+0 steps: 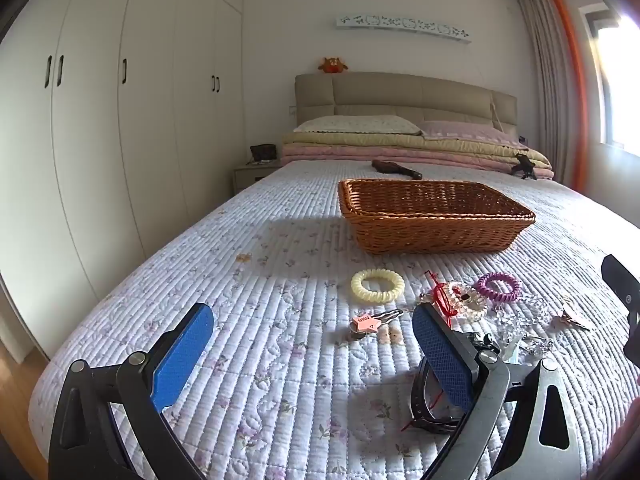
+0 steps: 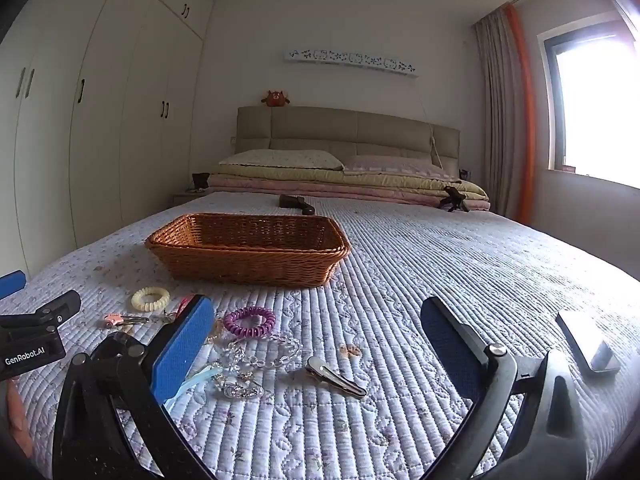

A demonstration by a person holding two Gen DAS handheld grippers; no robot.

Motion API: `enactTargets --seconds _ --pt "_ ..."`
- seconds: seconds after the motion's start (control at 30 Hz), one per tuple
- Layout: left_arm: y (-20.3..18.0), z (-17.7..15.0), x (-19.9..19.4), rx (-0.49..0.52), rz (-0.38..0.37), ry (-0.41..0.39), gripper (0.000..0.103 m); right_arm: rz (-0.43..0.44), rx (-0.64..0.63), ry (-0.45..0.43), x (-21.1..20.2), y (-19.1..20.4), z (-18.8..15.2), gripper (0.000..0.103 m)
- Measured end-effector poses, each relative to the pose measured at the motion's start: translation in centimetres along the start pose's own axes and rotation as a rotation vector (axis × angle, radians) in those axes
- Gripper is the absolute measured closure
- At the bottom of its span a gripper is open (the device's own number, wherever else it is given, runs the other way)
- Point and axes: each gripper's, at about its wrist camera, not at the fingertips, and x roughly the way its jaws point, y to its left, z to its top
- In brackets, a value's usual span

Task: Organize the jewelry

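On the left side of the bed, covered with a quilted flowered spread, the left gripper hangs just above the fabric with its blue pads spread wide and nothing between them, so it is released and, I think, ready to pick. Ahead of it lies a cream coil hair tie, and nearer a pink star hair clip. Beside the inner pad of this gripper I see a red cord and a dark bracelet, partly hidden by the pad. Further to the right come a purple coil hair tie, then a clear bead bracelet and a metal clip, all loose on the spread and close together. The wicker basket stands behind them, nearer the pillows, and it looks empty as far as the rim allows to see; probably it is put there to receive the pieces, so the sorting seems not yet begun. The right gripper is also wide apart and holds nothing, low over the beads. At the far right a phone lies alone.
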Motion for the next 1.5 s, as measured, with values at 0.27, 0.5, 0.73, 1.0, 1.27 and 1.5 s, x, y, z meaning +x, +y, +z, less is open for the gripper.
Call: enactTargets --seconds 0.27,0.5,0.73,1.0,1.27,1.5 --pt "0.0 0.0 0.0 0.0 -0.001 0.0 0.003 0.0 0.0 -0.001 0.1 0.0 -0.1 0.0" --pt "0.0 -0.1 -0.1 -0.001 -0.001 0.0 0.003 -0.004 -0.001 -0.002 0.0 0.0 -0.1 0.0" --pt "1.8 0.2 0.0 -0.058 -0.094 0.047 0.004 0.002 0.004 0.009 0.0 -0.4 -0.1 0.0" --pt "4.9 1.6 0.7 -0.103 -0.194 0.144 0.003 0.062 0.01 0.06 0.6 -1.8 -0.3 0.0" --pt "4.8 2.4 4.7 -0.008 -0.488 0.347 0.024 0.114 -0.082 0.137 1.4 -3.3 -0.5 0.018" --pt "2.7 2.5 8.0 0.156 -0.527 0.442 0.044 0.17 -0.078 0.324 3.3 -4.1 -1.8 0.053"
